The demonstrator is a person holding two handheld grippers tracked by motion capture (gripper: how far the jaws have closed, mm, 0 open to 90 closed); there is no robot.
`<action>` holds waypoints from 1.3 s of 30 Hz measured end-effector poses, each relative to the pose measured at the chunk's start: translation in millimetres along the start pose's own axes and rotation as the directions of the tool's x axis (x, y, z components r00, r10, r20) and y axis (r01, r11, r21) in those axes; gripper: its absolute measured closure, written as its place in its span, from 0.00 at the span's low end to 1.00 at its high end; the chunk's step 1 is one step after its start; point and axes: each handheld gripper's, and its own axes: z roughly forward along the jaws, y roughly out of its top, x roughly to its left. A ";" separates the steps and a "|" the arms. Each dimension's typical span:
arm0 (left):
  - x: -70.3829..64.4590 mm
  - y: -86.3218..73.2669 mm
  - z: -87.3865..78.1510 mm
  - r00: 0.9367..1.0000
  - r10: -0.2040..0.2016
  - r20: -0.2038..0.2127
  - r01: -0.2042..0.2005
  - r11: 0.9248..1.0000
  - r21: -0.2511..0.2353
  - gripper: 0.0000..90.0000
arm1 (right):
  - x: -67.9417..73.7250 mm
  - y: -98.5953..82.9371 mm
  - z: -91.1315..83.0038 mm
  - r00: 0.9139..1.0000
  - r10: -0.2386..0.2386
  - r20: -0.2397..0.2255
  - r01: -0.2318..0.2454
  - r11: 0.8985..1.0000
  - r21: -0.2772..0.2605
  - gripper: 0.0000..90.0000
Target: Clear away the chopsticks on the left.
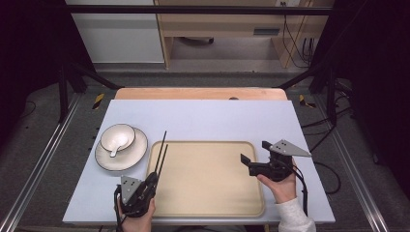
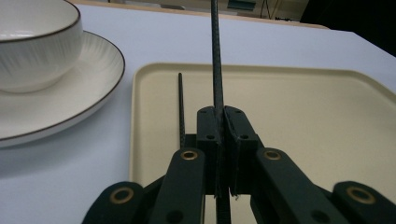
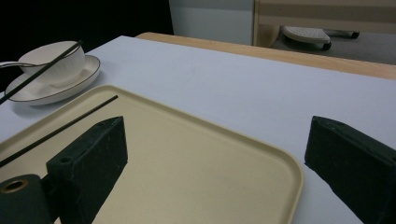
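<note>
On a pale blue bench point(image 1: 203, 116) with a wooden far edge, a beige tray point(image 1: 208, 193) lying near the front; beyond the bench, grey floor and light cabinets. Left of the tray, a white bowl point(image 1: 118, 137) on a dark-rimmed plate point(image 1: 136, 153), a spoon point(image 1: 114, 151) resting in the bowl. At the tray's front-left corner, left gripper point(image 2: 223, 140) fingers point(image 2: 208, 128) closed on one black chopstick point(image 2: 216, 56) angled upward; second chopstick point(image 2: 181, 105) lying on the tray's left edge. At the tray's right edge, right gripper point(image 1: 255, 154) fingers point(image 3: 91, 154) spread wide, empty, above the rim.
</note>
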 end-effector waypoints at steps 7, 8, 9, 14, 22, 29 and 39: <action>-5.5 -13.0 6.8 1.000 0.008 -0.005 -0.007 1.000 0.029 0.95 | -0.1 -0.8 0.8 1.000 0.001 0.002 -0.001 1.000 0.005 0.07; -5.6 -14.0 7.4 1.000 0.008 -0.006 -0.008 0.999 0.032 0.95 | 0.0 -0.7 0.8 1.000 0.004 0.002 -0.004 1.000 0.007 0.07; -5.8 -15.6 8.3 1.000 0.007 -0.008 -0.007 0.999 0.038 0.95 | -0.1 -0.8 0.9 1.000 0.004 0.003 -0.004 1.000 0.007 0.07; -7.2 -20.1 12.1 1.000 0.009 -0.015 -0.008 0.998 0.058 0.95 | -0.4 -1.0 1.3 1.000 0.000 0.003 0.000 1.000 0.006 0.07; -8.7 -24.5 16.4 0.999 0.027 -0.022 -0.025 0.995 0.093 0.95 | -0.5 -1.1 1.3 1.000 0.001 0.003 -0.001 1.000 0.007 0.07; -7.9 -27.5 22.5 0.999 0.032 -0.036 -0.027 0.992 0.122 0.95 | -0.3 -1.3 1.4 1.000 0.000 0.003 0.000 1.000 0.011 0.07; -7.7 -28.8 29.8 0.998 0.037 -0.051 -0.029 0.987 0.158 0.95 | -0.4 -1.1 1.5 1.000 -0.001 0.003 0.001 1.000 0.009 0.07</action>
